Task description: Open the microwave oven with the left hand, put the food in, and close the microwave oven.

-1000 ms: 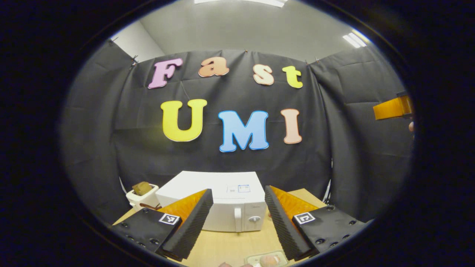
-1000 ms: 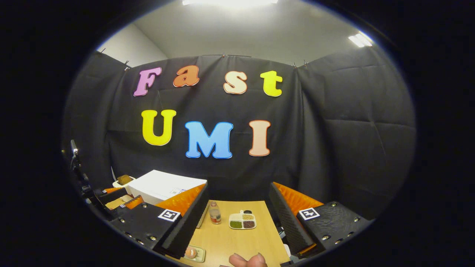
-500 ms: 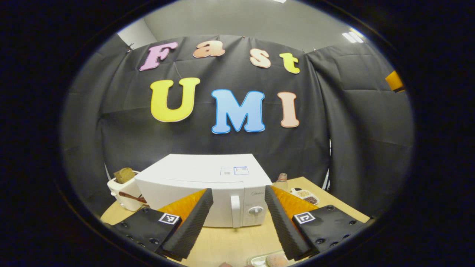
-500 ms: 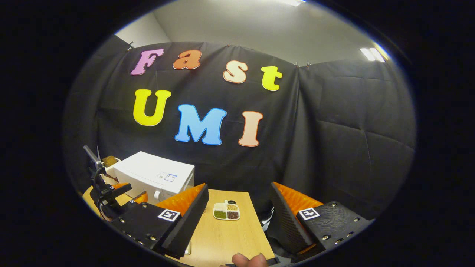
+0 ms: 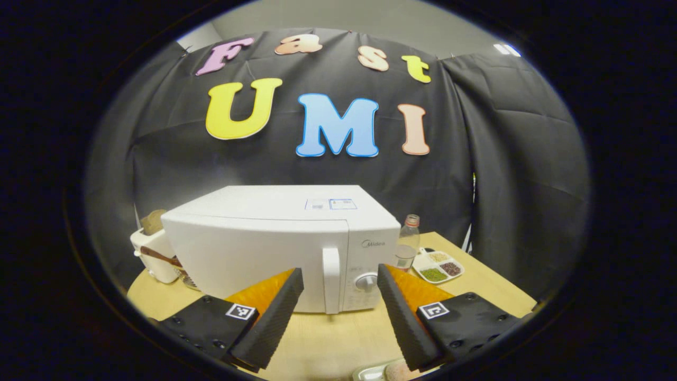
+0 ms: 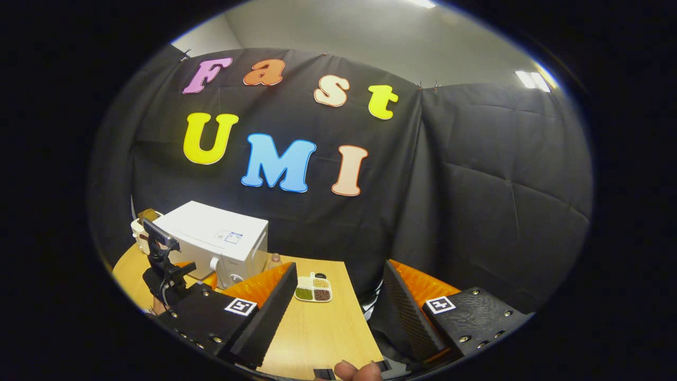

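Observation:
The white microwave [image 5: 275, 243] stands on the wooden table with its door closed; its vertical handle [image 5: 331, 279] and a round dial [image 5: 366, 281] face me. My left gripper [image 5: 339, 270] is open, a short way in front of the handle, with nothing between its fingers. A small tray with pale round food [image 5: 389, 371] peeks in at the bottom edge. My right gripper [image 6: 339, 267] is open and holds nothing above the table's right part. In the right gripper view the microwave [image 6: 214, 241] sits far left, with the left gripper [image 6: 174, 275] in front of it.
A white toaster with bread [image 5: 153, 251] stands left of the microwave. A small bottle [image 5: 408, 238] and a compartment dish of grains [image 5: 436, 264] sit to its right. The wooden table [image 6: 317, 328] ends near the black cloth wall; a thumb [image 6: 354, 370] shows at the bottom.
My left gripper has moved toward the microwave, which now looks much larger and nearer. The right gripper view has tilted down and swung, showing more table. Both grippers stayed open.

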A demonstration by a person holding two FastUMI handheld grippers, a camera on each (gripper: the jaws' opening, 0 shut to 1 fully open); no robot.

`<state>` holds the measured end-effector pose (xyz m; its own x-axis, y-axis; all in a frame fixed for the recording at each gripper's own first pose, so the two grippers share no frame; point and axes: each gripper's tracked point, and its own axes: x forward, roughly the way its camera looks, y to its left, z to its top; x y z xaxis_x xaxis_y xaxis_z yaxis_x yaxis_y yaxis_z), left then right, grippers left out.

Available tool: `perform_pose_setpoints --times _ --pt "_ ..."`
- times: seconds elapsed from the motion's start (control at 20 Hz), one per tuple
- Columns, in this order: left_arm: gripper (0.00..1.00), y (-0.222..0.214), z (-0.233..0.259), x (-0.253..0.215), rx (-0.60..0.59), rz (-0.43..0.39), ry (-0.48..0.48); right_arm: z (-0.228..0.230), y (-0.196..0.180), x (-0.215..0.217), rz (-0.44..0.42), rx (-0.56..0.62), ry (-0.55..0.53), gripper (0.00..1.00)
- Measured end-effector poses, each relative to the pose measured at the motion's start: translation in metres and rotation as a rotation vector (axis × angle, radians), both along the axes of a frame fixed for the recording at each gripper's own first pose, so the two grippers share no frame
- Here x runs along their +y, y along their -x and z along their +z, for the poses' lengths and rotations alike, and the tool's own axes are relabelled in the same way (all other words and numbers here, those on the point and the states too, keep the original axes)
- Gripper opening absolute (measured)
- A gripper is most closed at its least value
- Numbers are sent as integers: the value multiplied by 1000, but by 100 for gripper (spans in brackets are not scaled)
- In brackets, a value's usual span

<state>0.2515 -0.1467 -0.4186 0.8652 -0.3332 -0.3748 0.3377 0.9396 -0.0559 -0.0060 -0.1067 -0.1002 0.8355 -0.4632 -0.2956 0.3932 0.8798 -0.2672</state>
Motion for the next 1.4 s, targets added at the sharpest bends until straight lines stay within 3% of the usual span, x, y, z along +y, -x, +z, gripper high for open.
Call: perform_pose_setpoints --times 0.15,0.45,0.7,0.8,0.95,1.0,1.1,1.4 --pt "96 -12 -19 -3 11 8 -25 -3 4 -5 -23 -3 -8 100" --pt "85 -34 -64 -11 86 30 -74 -9 8 -7 -44 -10 -38 100" --pt "76 -42 -78 -22 117 19 -62 -8 15 -11 -59 -14 -47 100" --pt "64 -49 -72 -15 98 45 -54 -9 17 -11 -64 -17 -56 100" --pt "43 -52 -94 -17 170 57 1 -12 17 -9 -62 -20 -76 100" --pt "42 -43 -108 -17 218 54 1 -11 17 -8 -59 -23 -78 100" --pt "43 -48 -107 -18 204 34 -16 -8 18 -5 -51 -30 -72 100" --pt "23 -43 -108 -18 153 -38 -13 -9 17 11 -19 -37 -95 100"
